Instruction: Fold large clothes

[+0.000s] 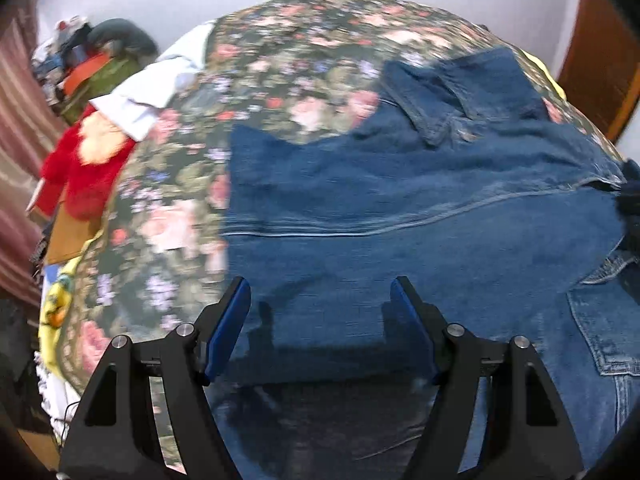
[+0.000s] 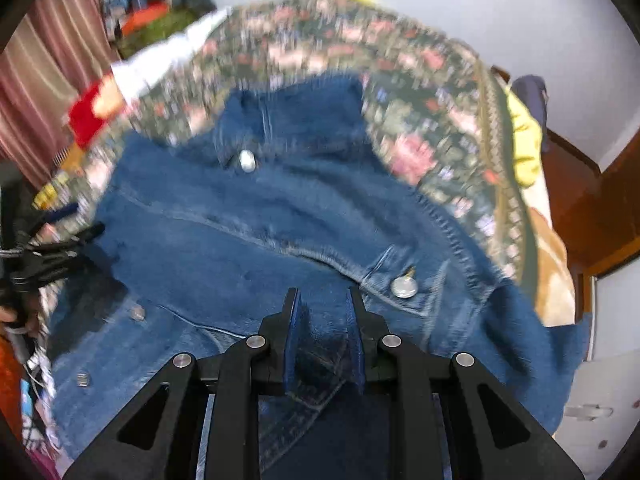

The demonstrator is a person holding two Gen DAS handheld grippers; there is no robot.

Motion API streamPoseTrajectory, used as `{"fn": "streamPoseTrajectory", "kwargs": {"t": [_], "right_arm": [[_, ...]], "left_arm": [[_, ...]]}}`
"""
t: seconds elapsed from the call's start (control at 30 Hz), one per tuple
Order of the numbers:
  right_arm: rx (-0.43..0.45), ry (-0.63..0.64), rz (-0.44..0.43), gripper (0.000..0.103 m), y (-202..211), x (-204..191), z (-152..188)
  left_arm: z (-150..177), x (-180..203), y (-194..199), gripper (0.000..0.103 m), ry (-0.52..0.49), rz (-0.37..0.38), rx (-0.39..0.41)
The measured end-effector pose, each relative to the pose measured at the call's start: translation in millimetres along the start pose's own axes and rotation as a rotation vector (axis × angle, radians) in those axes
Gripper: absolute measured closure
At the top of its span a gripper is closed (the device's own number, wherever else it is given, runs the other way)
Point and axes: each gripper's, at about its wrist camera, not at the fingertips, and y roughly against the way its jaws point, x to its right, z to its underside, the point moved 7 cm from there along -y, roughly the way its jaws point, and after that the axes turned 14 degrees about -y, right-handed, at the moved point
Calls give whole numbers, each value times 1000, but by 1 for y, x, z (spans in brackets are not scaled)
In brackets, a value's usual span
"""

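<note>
One denim jacket (image 1: 400, 216) fills most of the left wrist view. We see it spread on a bed with a floral bedspread (image 1: 280, 52). The cloth is dark blue, with a pale seam running across it, a folded part like a collar or cuff at the far side, and a stitched pocket at the right edge. Our left gripper (image 1: 322, 304) hangs over the near part of the jacket with its blue pads wide apart, and no cloth is between them. The left border of the jacket lies straight on the bedspread, and beside it a broad strip of floral cover stays bare. Further left, at the edge of the bed, we see a red plush toy (image 1: 84, 176) and a white cloth (image 1: 148, 92).

In the right wrist view the picture is blurred, but the jacket (image 2: 240, 220) shows its front: metal buttons (image 2: 404, 286), a stitched flap, and the collar at the far side. Our right gripper (image 2: 322, 312) has its pads narrow, and a fold of denim sits between them, so we hold the jacket here. The right border of the jacket runs close to the side of the bed, where a yellow cloth (image 2: 524, 148) and brown wooden furniture (image 2: 580, 200) stand near. The left gripper (image 2: 52, 248) appears at the left side, over the jacket's border. The bare floral bedspread (image 2: 420, 120) is open beyond the collar.
</note>
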Motion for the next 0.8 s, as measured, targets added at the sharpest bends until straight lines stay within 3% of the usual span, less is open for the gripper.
{"fn": "streamPoseTrajectory", "kwargs": {"t": [0.1, 0.33, 0.47, 0.63, 0.7, 0.8], "right_arm": [[-73, 23, 42, 84, -26, 3, 10], [-52, 38, -3, 84, -10, 10, 23], [5, 46, 45, 84, 16, 21, 26], [95, -42, 33, 84, 54, 53, 25], [135, -84, 72, 84, 66, 78, 26], [123, -130, 134, 84, 63, 114, 32]], "left_arm": [[1, 20, -17, 31, -29, 31, -34], [6, 33, -34, 30, -39, 36, -63], [6, 31, -28, 30, -48, 45, -84], [-10, 37, -1, 30, -60, 39, -32], [-20, 42, 10, 30, -66, 44, -4], [-36, 54, 23, 30, -81, 56, 36]]}}
